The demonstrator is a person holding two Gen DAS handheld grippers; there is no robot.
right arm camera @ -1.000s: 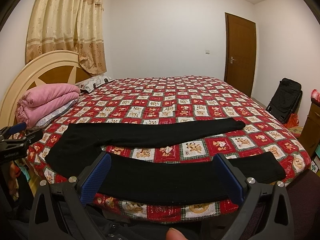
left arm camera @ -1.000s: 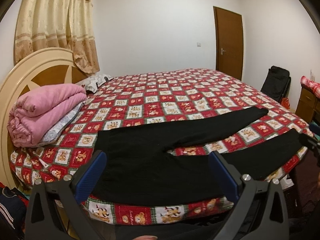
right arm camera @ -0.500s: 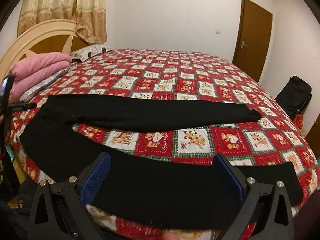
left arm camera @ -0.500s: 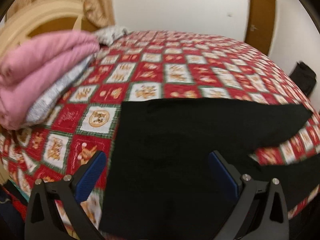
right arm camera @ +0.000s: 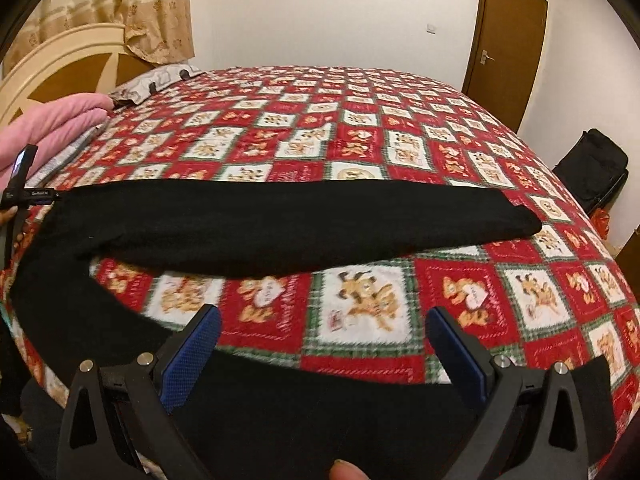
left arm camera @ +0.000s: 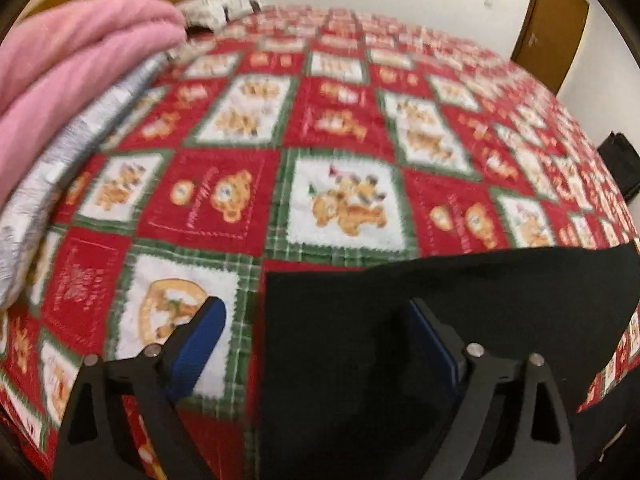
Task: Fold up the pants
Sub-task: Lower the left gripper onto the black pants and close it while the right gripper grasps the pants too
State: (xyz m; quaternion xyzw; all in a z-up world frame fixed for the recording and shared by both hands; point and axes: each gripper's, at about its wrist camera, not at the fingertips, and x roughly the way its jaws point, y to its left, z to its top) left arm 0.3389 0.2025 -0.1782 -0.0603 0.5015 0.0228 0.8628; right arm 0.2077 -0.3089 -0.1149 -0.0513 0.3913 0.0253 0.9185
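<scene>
Black pants [right arm camera: 280, 224] lie flat on the bed, legs spread apart in a V. The far leg runs left to right across the quilt. The near leg [right arm camera: 320, 408] lies along the bed's front edge. My right gripper [right arm camera: 322, 340] is open, low over the near leg, its fingertips at the leg's far edge. My left gripper [left arm camera: 316, 332] is open over the waist end of the pants [left arm camera: 400, 320]; its left finger [left arm camera: 200, 336] is over bare quilt, its right finger over the black cloth. The left gripper also shows at the right wrist view's left edge [right arm camera: 24, 184].
A red, white and green patchwork quilt [right arm camera: 360, 140] covers the bed. Folded pink blankets [left arm camera: 72, 72] are stacked at the headboard side, left of the waist. A black bag [right arm camera: 592, 168] stands by the wall, a brown door [right arm camera: 508, 40] behind.
Both grippers have moved forward and down toward the bed. The left one now hovers at the pants' waist corner, the right one at the near leg. The pants have not moved.
</scene>
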